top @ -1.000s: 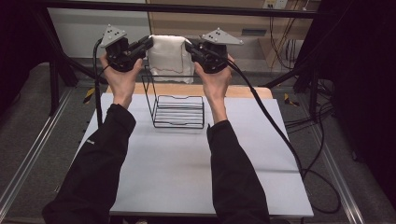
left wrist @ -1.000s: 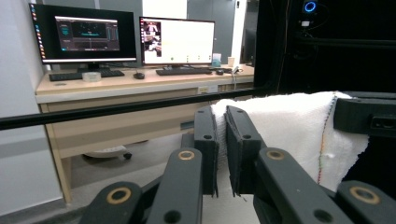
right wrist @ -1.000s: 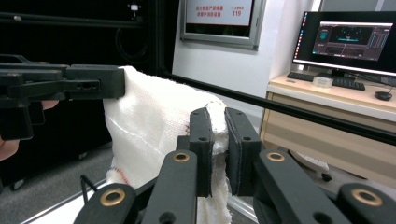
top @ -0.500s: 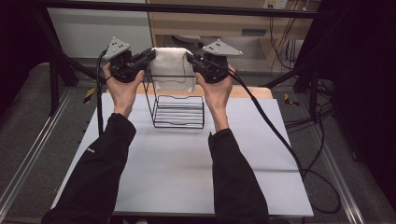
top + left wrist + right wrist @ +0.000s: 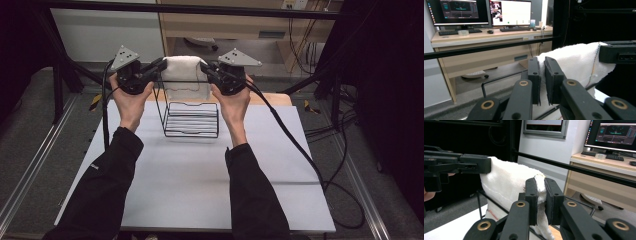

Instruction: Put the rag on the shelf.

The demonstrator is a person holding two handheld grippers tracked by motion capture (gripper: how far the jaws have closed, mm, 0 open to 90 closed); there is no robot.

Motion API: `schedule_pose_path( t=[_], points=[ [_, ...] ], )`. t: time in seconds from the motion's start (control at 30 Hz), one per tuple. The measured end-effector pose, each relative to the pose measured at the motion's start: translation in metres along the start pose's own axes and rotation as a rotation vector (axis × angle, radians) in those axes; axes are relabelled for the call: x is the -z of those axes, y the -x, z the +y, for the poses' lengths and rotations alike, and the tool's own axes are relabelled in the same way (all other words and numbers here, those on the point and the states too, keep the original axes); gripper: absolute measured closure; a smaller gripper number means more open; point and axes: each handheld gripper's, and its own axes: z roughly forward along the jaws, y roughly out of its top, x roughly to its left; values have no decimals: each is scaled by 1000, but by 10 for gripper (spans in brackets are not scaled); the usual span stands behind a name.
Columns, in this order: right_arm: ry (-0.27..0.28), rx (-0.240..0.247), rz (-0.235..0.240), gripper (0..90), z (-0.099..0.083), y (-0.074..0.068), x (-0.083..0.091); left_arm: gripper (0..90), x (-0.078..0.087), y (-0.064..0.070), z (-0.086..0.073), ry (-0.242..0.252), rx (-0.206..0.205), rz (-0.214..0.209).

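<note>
A: Both grippers sit a bit higher and farther back than half a second ago, and the towel went with them; the rack hasn't shifted. Near to far from the rack: sleeves and forearms on the near side of it, then the wire rack itself on the white table, then the white towel stretched over its far top rail, and a wooden desk beyond that.

B: Risk?

A: My read is that the towel drapes unevenly or slides off the rack. One cause would be one side letting go early; another, the two hands lowering out of level. Each grip takes only a thin bit of corner, so a tug against the rail could pull the cloth out of a jaw. The rack looks light, so a snagged hem could also drag or tip it.

B: Fingers?

A: Left gripper: jaws nearly closed, just a cloth-thick gap, pinching the towel's edge on the left side of the rack. Right gripper: same, jaws squeezed onto a bunched corner on the right side of the rack. Nothing else is touched by either.

B: Towel position?

A: Held taut between the two grippers, above the rack's back rail, with the lower hem hanging down behind the wires. Can't tell if it actually rests on the rail yet.
</note>
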Motion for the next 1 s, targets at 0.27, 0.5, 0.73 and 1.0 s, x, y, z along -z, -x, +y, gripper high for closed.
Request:
schedule_pose_path(
  t=[0.27,0.5,0.73,1.0],
  points=[
    [-20,16,26,817,-5,-6,9,826,12,4,-5,-20,-13,-22],
    [-45,52,37,817,-9,-12,14,816,23,7,-12,-44,2,-35],
    [-61,67,54,815,-18,-17,17,809,32,9,-22,-65,6,-46],
    [-69,66,69,814,-27,-17,20,803,36,13,-27,-87,-4,-47]
  ],
)
